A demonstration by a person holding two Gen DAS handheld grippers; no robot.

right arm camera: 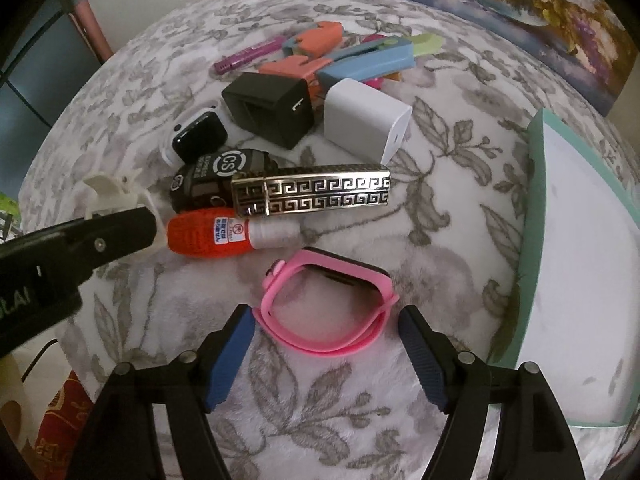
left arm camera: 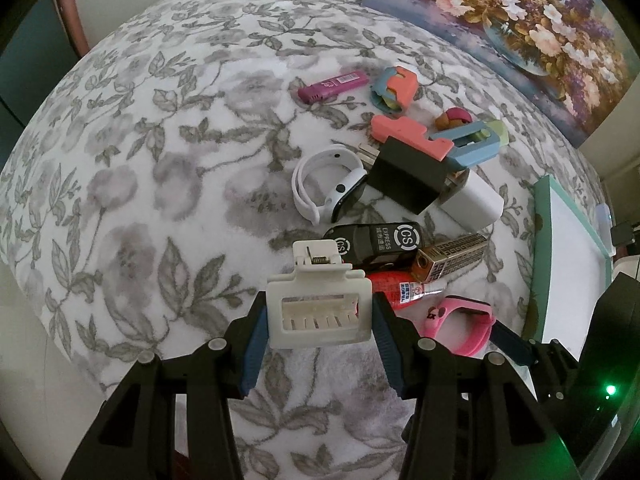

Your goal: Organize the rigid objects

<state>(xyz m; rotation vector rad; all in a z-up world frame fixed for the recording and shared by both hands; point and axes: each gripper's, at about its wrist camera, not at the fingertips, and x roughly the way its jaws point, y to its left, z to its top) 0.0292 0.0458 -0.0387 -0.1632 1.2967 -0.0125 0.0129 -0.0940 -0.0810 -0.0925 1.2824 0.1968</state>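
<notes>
My left gripper [left arm camera: 318, 316] is shut on a white hair claw clip [left arm camera: 318, 304], held just above the floral cloth; the clip also shows in the right wrist view [right arm camera: 116, 196]. My right gripper [right arm camera: 326, 330] is open, its fingers either side of a pink watch band [right arm camera: 326, 304] lying on the cloth. Behind it lie a red-capped glue tube [right arm camera: 228, 236], a gold patterned case [right arm camera: 312, 196], a black CS tag [right arm camera: 216, 178], a white smartwatch [right arm camera: 196, 140], a black charger [right arm camera: 272, 108] and a white charger [right arm camera: 364, 124].
A teal-rimmed white tray [right arm camera: 532, 216] lies at the right. Coloured plastic pieces [left arm camera: 404, 88] and a purple lighter [left arm camera: 332, 86] lie farther back. A flower painting [left arm camera: 520, 24] leans at the back right.
</notes>
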